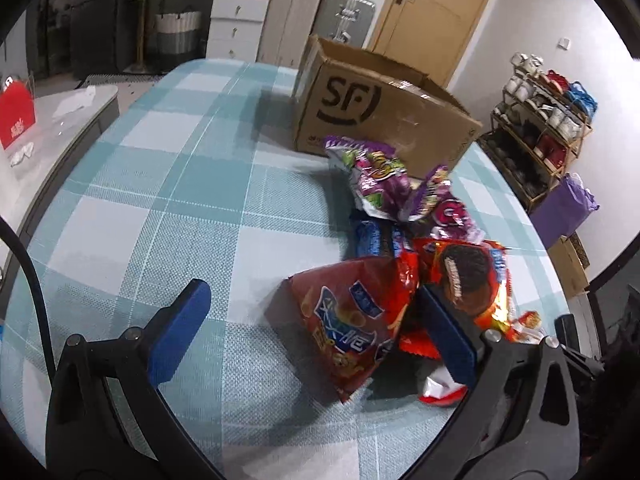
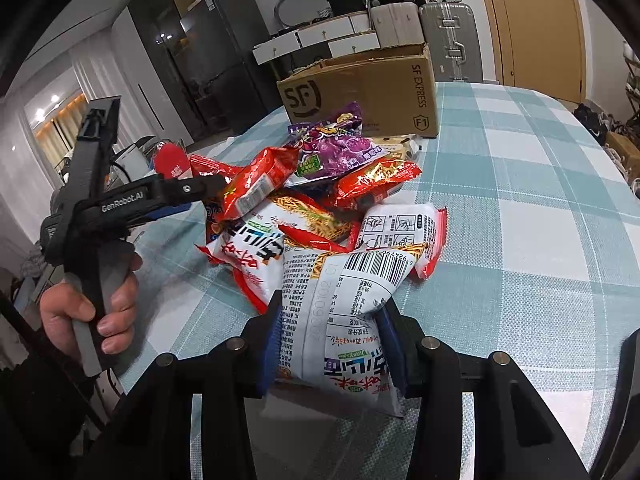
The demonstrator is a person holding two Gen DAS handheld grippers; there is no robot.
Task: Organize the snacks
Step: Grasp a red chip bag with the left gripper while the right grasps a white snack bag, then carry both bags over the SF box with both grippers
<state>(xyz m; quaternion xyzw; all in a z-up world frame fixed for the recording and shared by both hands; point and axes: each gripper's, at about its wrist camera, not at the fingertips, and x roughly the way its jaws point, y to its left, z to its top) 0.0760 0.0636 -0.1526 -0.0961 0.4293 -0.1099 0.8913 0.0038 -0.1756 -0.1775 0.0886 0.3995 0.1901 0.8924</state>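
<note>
A pile of snack packets lies on the checked tablecloth (image 1: 168,184) in front of an open cardboard box (image 1: 380,120) (image 2: 360,92). My left gripper (image 1: 316,316) is open and reaches down at the pile; a red chip bag (image 1: 352,320) lies between its blue pads, untouched by the left one. In the right wrist view that left gripper (image 2: 204,200) is held by a hand (image 2: 92,312), its tips at the pile's left edge. My right gripper (image 2: 332,320) is shut on a white noodle packet (image 2: 344,304) at the near side. Purple bags (image 1: 380,184) (image 2: 336,148) lie nearest the box.
A grey side table (image 1: 60,128) with a red box (image 1: 16,116) stands left of the table. A shoe rack (image 1: 540,128) and a purple bag (image 1: 564,208) stand to the right. Drawers, suitcases (image 2: 448,40) and a door (image 2: 532,20) are behind.
</note>
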